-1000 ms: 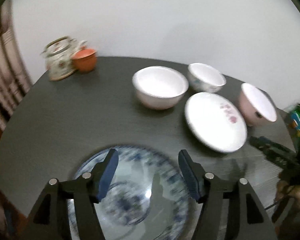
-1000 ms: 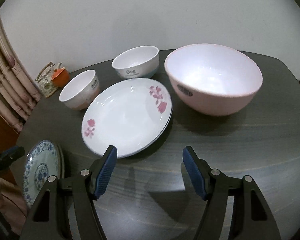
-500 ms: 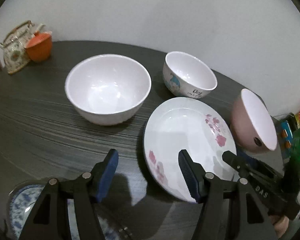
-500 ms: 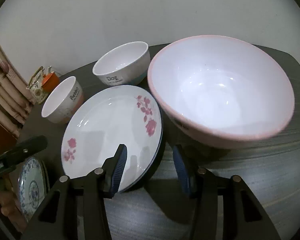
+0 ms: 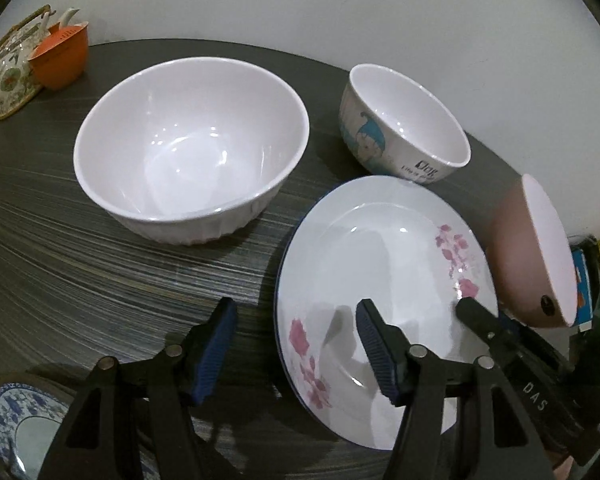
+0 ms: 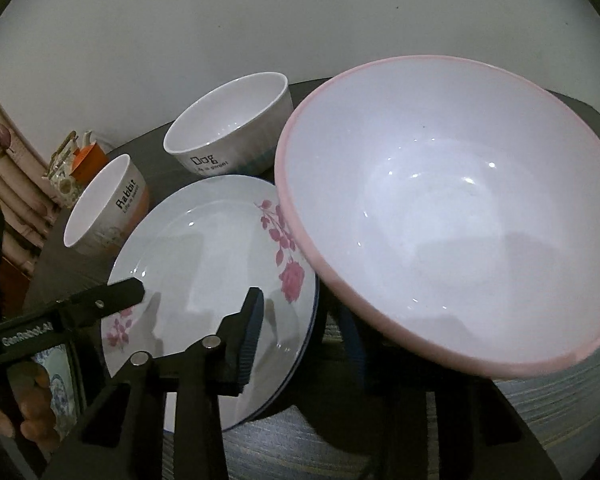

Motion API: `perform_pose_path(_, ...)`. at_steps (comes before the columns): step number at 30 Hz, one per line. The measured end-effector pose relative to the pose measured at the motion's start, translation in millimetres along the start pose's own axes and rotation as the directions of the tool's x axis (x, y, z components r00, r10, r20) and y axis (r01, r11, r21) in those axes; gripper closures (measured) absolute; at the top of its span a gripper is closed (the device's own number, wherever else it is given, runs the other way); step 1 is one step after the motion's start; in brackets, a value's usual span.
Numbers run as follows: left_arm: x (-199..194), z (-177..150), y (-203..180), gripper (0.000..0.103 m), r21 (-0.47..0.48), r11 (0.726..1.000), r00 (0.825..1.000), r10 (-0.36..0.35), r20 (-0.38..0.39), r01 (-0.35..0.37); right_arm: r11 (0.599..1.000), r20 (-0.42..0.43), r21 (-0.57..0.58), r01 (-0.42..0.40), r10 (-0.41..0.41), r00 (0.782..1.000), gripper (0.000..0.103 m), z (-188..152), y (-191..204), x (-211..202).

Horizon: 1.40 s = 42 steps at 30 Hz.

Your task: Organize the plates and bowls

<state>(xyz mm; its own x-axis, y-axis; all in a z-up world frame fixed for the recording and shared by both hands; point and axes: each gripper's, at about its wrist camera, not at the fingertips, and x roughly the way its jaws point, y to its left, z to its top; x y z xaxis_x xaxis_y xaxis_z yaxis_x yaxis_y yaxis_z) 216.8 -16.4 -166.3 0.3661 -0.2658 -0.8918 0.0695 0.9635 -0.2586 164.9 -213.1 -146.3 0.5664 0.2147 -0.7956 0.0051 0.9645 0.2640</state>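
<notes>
Since the earlier frame, the right gripper (image 6: 296,340) has been brought in until the pink bowl (image 6: 452,216) fills its view, tilted, with its near rim grasped between the jaws. The left gripper (image 5: 294,346) has been carried forward from the blue patterned plate (image 5: 16,436), now behind its left jaw; its jaws are spread, holding nothing, straddling the near edge of the flowered plate (image 5: 380,280) on the tabletop (image 5: 80,272). Ahead of the left jaw the white bowl (image 5: 188,148) is seen, and ahead of the right jaw the Dog bowl (image 5: 404,120).
</notes>
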Motion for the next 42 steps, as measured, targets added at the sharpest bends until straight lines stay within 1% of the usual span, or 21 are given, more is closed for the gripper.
perform_pose_path(1, 2.1, 1.2, -2.4, 0.057, 0.005, 1.0, 1.0, 0.001, 0.004, -0.001, 1.0, -0.001, 0.002, -0.003, 0.003, 1.0, 0.079, 0.2, -0.6, 0.3)
perform_pose_path(2, 4.0, 1.7, -4.2, 0.064, 0.01, 1.0, 1.0, -0.008, -0.006, 0.008, 1.0, -0.003, 0.002, -0.002, 0.002, 1.0, 0.082, 0.3, -1.1, 0.4)
perform_pose_path(3, 4.4, 1.9, -5.5, 0.067, 0.011, 1.0, 1.0, -0.008, -0.01, 0.008, 1.0, -0.011, 0.001, -0.002, 0.002, 1.0, 0.086, 0.4, -1.8, 1.2)
perform_pose_path(4, 5.6, 2.0, -6.3, 0.075, 0.009, 1.0, 1.0, -0.017, -0.019, 0.017, 1.0, -0.012, 0.006, -0.009, 0.009, 1.0, 0.088, 0.3, -2.5, 0.7)
perform_pose_path(8, 6.3, -0.2, -10.7, 0.078, 0.015, 1.0, 0.999, 0.009, -0.031, -0.008, 1.0, -0.024, 0.01, -0.011, 0.011, 1.0, 0.088, -0.3, -3.3, -0.6)
perform_pose_path(14, 8.8, -5.6, -22.0, 0.079, 0.036, 0.999, 0.996, 0.004, -0.089, -0.001, 1.0, -0.058, 0.026, -0.011, 0.013, 0.998, 0.088, -7.4, -3.3, -6.7)
perform_pose_path(17, 5.7, -16.9, -24.5, 0.079, 0.043, 0.999, 0.994, 0.0, -0.109, 0.005, 0.999, -0.078, 0.039, -0.013, 0.016, 0.997, 0.088, -12.9, -3.5, -10.3)
perform_pose_path(22, 0.8, -35.9, -29.7, 0.079, 0.062, 0.998, 0.991, -0.004, -0.134, 0.013, 0.998, -0.115, 0.067, -0.012, 0.02, 0.993, 0.089, -32.6, -10.5, -25.4)
perform_pose_path(27, -3.4, -65.7, -42.3, 0.079, 0.07, 0.997, 0.989, -0.005, -0.146, 0.016, 0.995, -0.133, 0.099, -0.017, 0.03, 0.991, 0.089, -52.4, -16.0, -39.9)
perform_pose_path(34, -2.2, -80.2, -44.6, 0.079, 0.07, 0.997, 0.988, -0.001, -0.155, 0.012, 0.99, -0.144, 0.14, -0.024, 0.044, 0.989, 0.089, -81.6, -19.9, -59.3)
perform_pose_path(35, -5.8, -91.4, -53.2, 0.079, 0.067, 0.998, 0.988, -0.001, -0.156, 0.011, 0.989, -0.147, 0.143, -0.024, 0.045, 0.988, 0.089, -85.7, -19.5, -61.8)
perform_pose_path(38, -1.4, -95.8, -58.3, 0.079, 0.067, 0.998, 0.987, 0.001, -0.163, 0.011, 0.989, -0.156, 0.147, -0.027, 0.051, 0.986, 0.089, -94.1, -16.2, -65.6)
perform_pose_path(42, -10.7, -107.6, -53.8, 0.079, 0.065, 0.998, 0.982, -0.006, -0.187, 0.018, 0.987, -0.171, 0.157, -0.033, 0.06, 0.983, 0.089, -105.8, -14.2, -71.6)
